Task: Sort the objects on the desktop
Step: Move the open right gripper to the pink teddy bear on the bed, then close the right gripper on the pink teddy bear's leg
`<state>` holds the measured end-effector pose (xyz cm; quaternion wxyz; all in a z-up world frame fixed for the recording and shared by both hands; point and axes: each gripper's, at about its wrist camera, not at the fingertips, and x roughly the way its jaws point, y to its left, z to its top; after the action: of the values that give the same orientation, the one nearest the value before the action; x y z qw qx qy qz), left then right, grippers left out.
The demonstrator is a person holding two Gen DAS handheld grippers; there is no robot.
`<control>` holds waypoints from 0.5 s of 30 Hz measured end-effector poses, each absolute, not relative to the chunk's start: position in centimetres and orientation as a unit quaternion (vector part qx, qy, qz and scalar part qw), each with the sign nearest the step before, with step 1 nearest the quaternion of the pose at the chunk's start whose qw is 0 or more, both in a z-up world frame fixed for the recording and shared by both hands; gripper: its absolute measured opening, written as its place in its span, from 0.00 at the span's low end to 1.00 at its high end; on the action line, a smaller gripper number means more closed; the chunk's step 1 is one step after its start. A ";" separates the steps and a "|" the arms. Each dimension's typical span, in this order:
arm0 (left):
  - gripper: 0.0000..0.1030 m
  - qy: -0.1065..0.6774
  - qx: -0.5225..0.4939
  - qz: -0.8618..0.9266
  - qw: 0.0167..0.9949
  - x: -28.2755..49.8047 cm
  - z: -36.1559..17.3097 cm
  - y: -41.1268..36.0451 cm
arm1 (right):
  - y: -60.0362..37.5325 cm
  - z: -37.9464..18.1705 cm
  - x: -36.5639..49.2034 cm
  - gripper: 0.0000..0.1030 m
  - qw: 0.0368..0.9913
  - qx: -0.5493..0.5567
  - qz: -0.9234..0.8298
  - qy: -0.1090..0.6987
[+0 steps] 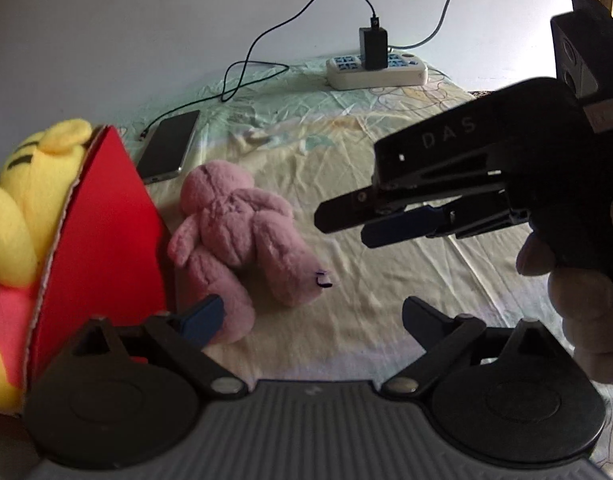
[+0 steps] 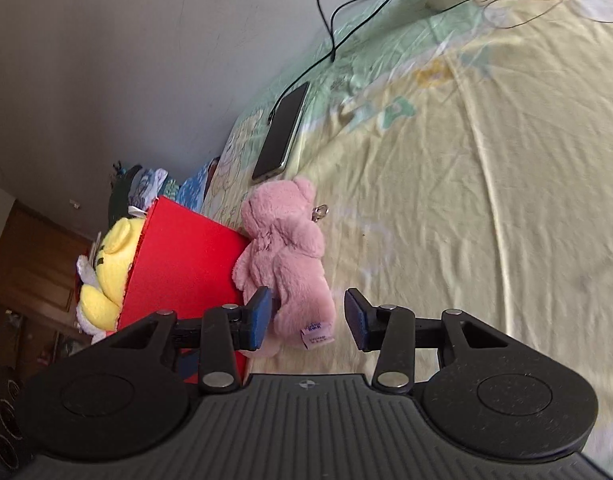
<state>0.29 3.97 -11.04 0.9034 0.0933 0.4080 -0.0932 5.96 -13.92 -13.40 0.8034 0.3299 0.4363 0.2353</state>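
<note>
A pink plush toy lies on the pale yellow sheet, leaning against a red box. A yellow plush sits inside that box. My left gripper is open low over the sheet, and its left finger is beside the pink toy's leg. The right gripper hovers to the right of the toy, held by a hand. In the right wrist view the right gripper is open and points at the pink plush toy, which shows between the fingers with nothing gripped. The red box and yellow plush are on the left.
A dark phone with a cable lies behind the box. A white power strip with a black charger stands near the wall. Folded cloths are piled past the box. Bare sheet spreads to the right.
</note>
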 end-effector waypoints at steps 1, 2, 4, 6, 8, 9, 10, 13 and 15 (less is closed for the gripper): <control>0.94 0.410 0.092 -0.085 0.903 0.5 -11.2 4.0 | -13.6 -13.4 6.4 0.44 0.803 0.321 0.243 0.439; 0.94 0.412 0.089 -0.077 0.903 0.7 -11.4 4.1 | -13.2 -13.5 6.8 0.44 0.804 0.311 0.250 0.441; 0.94 0.420 0.080 -0.071 0.901 1.3 -11.7 4.4 | -12.6 -13.8 7.7 0.44 0.800 0.300 0.262 0.448; 0.94 0.432 0.071 -0.070 0.896 1.9 -12.2 4.6 | -12.1 -14.3 8.4 0.44 0.793 0.299 0.273 0.456; 0.92 0.436 0.068 -0.068 0.895 2.3 -12.6 4.5 | -11.6 -14.8 8.9 0.44 0.785 0.299 0.282 0.464; 0.90 0.434 0.074 -0.063 0.896 2.3 -12.6 4.4 | -11.4 -14.9 9.1 0.43 0.783 0.296 0.286 0.466; 0.90 0.432 0.082 -0.060 0.896 2.4 -12.7 4.2 | -11.3 -15.1 9.3 0.43 0.782 0.294 0.288 0.469; 0.89 0.431 0.098 -0.051 0.896 2.6 -12.8 3.9 | -11.3 -15.9 9.8 0.36 0.770 0.301 0.292 0.480; 0.89 0.431 0.101 -0.048 0.895 2.8 -12.9 3.8 | -11.4 -16.2 10.1 0.35 0.764 0.311 0.297 0.482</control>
<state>2.76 3.79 -12.87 0.8952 0.1006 0.4315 -0.0480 10.08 -11.42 -16.22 0.7636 0.3111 0.4817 0.2969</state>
